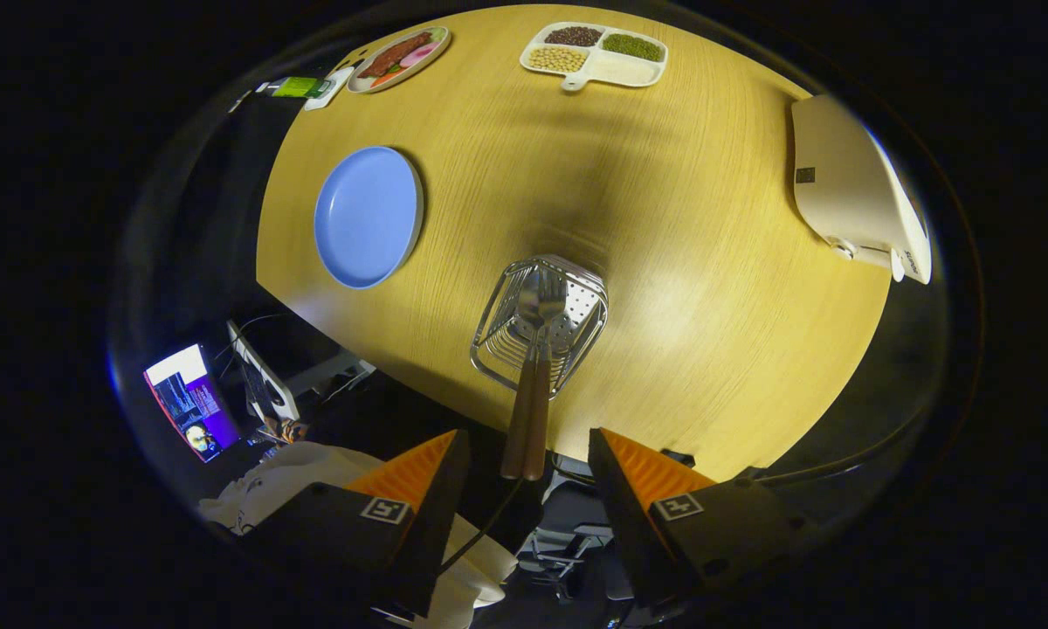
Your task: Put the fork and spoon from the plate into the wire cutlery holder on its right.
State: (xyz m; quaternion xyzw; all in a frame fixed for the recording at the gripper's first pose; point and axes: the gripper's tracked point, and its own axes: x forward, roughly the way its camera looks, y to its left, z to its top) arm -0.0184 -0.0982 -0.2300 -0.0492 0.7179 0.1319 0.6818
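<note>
The gripper (524, 476) is held wide open above the table edge, with nothing gripped; two brown handles stand up in the gap between the fingers without being pressed. Both the fork (515, 419) and spoon (541, 306) are seen standing heads-down in the wire cutlery holder (498, 336), just ahead of the fingers. The blue plate (368, 216), to the left and slightly farther, is bare. The task is judged essentially done; the gripper is best drawn straight back, so the handles are not clipped and the holder is not tipped. A pale wooden table (664, 218) is shown, brightly lit, with a divided dish (594, 54) of beans and a food platter (399, 58) at the far side, and a white appliance (847, 188) at the right.
</note>
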